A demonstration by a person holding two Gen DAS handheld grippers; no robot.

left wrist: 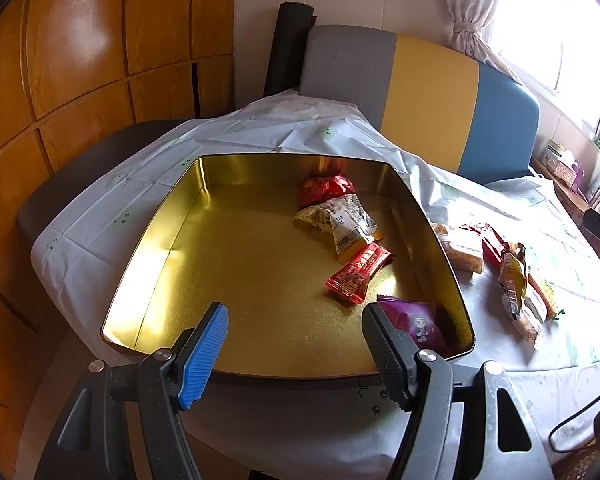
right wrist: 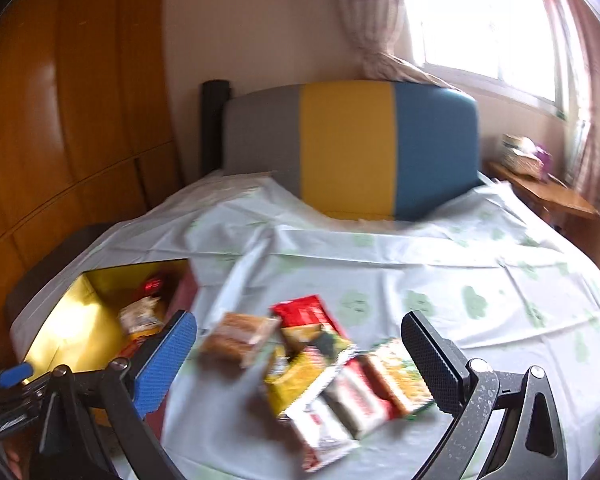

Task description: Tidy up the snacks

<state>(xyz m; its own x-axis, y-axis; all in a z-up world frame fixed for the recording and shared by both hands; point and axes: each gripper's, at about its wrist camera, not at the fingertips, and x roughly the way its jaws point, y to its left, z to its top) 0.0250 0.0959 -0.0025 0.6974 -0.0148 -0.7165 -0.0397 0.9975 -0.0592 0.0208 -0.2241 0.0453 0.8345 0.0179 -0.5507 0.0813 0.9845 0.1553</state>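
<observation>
On the right wrist view everything close to the lens is smeared, so the print on the loose snack packets (right wrist: pixel 332 376) cannot be read; they lie in an overlapping heap on the tablecloth (right wrist: pixel 440 264), and where one wrapper ends and the next begins is hard to tell. The right gripper (right wrist: pixel 300 364) stands released, its jaws spread wide over that heap with no pad touching a packet. At 9 o'clock in this view only a corner of the gold tin (right wrist: pixel 80 320) shows, cut off by the blue finger pad.

From the left wrist view the tin (left wrist: pixel 172 248) is sharp and whole but for its near rim, which the left gripper (left wrist: pixel 296 344) covers. That gripper is also released, jaws apart above the near edge, nothing between them. Inside the tin, toward 2 o'clock, lie a red packet (left wrist: pixel 324 190), a clear-and-yellow packet (left wrist: pixel 340 222) and a red sweet wrapper (left wrist: pixel 358 272); a purple packet (left wrist: pixel 418 324) sits in the near right corner, half hidden behind the black finger. The loose heap lies outside the tin's right wall at 3 o'clock.

A white cloth with pale green prints, creased in folds, covers the table. Behind it stands a chair back (left wrist: pixel 428 96) in grey, yellow and blue panels. Orange wooden cabinets (left wrist: pixel 80 60) fill the 9 to 11 o'clock side, and a glaring window (right wrist: pixel 484 20) with a tied curtain washes out the 1 o'clock corner.
</observation>
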